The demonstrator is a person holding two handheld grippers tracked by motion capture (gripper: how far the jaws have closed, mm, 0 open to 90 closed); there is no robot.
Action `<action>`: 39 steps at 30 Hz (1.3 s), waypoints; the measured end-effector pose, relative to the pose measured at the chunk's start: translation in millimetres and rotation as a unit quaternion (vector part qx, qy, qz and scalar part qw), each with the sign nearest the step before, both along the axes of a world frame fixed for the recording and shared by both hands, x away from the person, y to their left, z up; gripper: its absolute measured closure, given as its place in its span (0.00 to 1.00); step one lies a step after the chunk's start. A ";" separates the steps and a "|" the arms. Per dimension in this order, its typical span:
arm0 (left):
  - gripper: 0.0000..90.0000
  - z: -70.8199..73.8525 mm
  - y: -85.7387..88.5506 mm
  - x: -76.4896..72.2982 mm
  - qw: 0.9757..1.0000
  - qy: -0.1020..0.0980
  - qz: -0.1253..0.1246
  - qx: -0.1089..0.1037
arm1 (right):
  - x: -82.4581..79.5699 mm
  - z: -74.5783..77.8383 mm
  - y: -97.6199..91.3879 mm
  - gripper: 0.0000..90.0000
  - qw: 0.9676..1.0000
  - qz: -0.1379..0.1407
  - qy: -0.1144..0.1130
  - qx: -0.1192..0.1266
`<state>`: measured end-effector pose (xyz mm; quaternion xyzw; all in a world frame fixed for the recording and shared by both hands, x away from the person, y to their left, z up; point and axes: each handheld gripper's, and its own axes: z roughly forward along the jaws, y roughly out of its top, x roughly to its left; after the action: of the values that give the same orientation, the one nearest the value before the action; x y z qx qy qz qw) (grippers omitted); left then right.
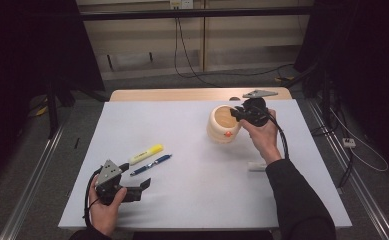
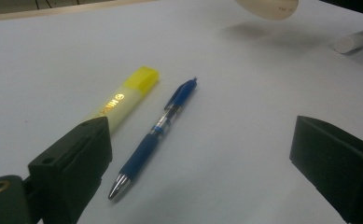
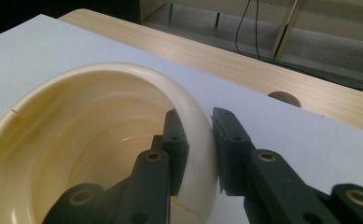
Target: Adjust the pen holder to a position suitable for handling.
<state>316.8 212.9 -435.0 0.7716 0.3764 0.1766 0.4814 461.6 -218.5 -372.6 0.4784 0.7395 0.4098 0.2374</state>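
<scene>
Behind the right tool (image 3: 198, 154) — clamped on the cream pot's (image 1: 223, 125) rim — the pot's far wall hides; left tool (image 1: 141, 186) gapes.

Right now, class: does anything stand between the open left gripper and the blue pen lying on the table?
Nothing visible does. The left gripper faces the blue pen with bare table between; the yellow highlighter lies beside the pen, not across it.

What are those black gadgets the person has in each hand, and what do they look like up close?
They are handheld grippers. The left gripper and right gripper are both black, each with two blocky jaws showing round screw holes, a grey three-cornered plate on top and a trailing black cable. The person wears a dark long sleeve.
</scene>
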 end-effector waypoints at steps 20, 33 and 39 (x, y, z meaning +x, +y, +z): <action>0.06 -0.6 -0.8 1.1 1.000 0.003 -0.006 0.002 | 6.1 -7.8 55.7 0.85 1.000 0.023 0.014 0.001; 0.06 -0.9 -1.1 1.7 1.000 0.005 -0.009 0.002 | 12.5 -21.0 78.1 0.85 0.999 0.027 0.033 -0.007; 0.06 -0.7 -1.0 1.7 1.000 0.004 -0.009 0.001 | 11.7 -26.1 84.8 0.85 0.998 0.022 0.039 -0.036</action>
<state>318.5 211.9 -435.7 0.7764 0.3710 0.1692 0.4805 473.3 -133.6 -398.7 0.4686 0.7728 0.3692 0.2163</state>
